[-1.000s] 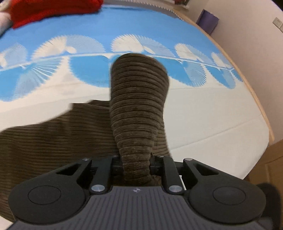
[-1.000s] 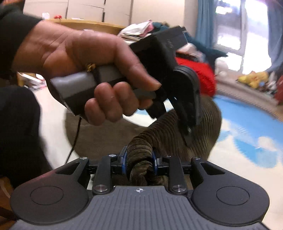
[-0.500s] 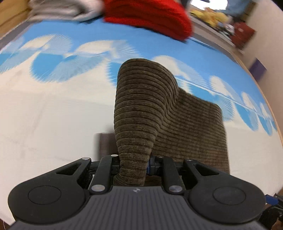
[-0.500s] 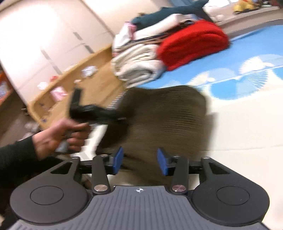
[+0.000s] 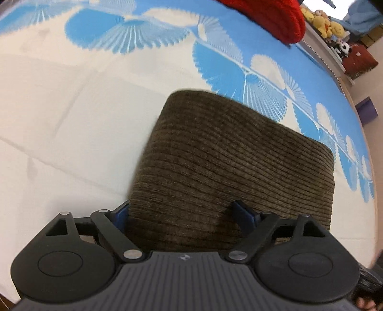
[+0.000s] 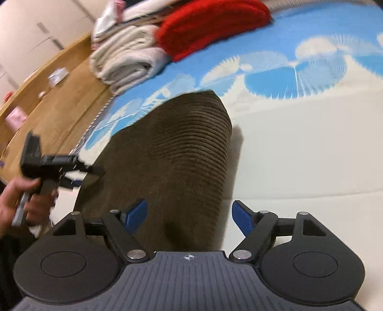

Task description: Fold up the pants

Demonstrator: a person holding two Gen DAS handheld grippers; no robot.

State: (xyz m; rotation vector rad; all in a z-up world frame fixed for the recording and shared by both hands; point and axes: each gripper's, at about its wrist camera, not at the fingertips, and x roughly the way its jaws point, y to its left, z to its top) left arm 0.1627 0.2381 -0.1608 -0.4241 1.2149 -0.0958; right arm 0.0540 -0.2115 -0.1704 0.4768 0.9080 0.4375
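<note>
The brown corduroy pants [image 5: 229, 162] lie folded into a compact rectangle on the white and blue bed cover [image 5: 59, 114]. My left gripper [image 5: 184, 213] is open, its blue-padded jaws spread on either side of the near edge of the pants. In the right wrist view the pants [image 6: 174, 153] lie in front, and my right gripper [image 6: 189, 215] is open with its jaws wide apart above their near end. The left gripper [image 6: 88, 171] shows there at the left, held in a hand, beside the edge of the pants.
A red knit blanket [image 6: 210, 26] and cream folded towels [image 6: 126, 59] are stacked at the far end of the bed. A wooden bed frame edge [image 6: 55, 86] runs along the left. Stuffed toys [image 5: 325, 21] sit on a ledge at the far right.
Both grippers have let go of the pants: the left one opened in the last half second, the right one earlier. The raised fold has dropped flat onto the bed.
</note>
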